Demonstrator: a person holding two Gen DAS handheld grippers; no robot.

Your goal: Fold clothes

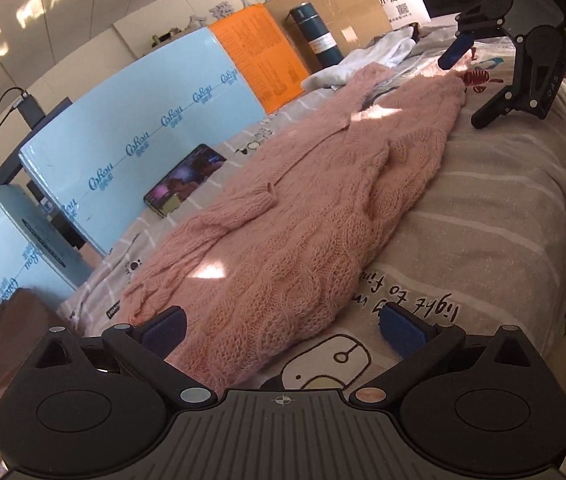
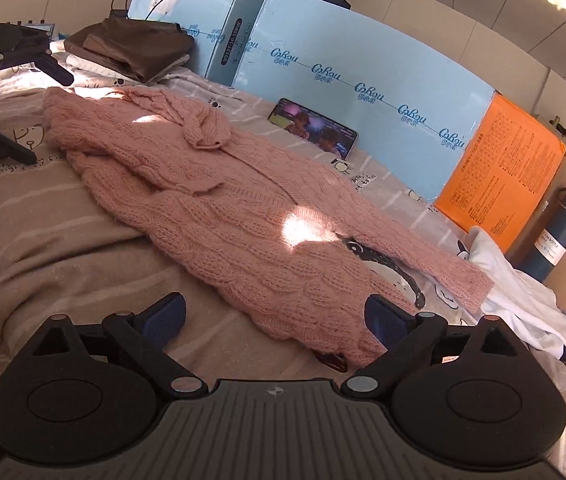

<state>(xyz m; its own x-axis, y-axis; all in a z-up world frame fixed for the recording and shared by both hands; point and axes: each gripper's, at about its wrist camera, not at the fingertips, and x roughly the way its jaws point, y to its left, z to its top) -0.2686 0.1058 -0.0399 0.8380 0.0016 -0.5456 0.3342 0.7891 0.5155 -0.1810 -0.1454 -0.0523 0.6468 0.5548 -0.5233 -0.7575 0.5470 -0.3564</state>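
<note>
Overhead, pale tiled wall. Beige striped cartoon-print bedsheet (image 1: 483, 220) carries pink cable-knit sweater (image 1: 283, 208), spread long. Light-blue printed cartons (image 2: 363, 80) line far edge. Left gripper (image 1: 283, 326) and right gripper (image 2: 275, 314): fingers apart, empty, at opposite sweater ends.

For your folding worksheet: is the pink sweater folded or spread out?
Mostly spread: the sweater lies lengthwise on the bed, one sleeve over its body.
</note>
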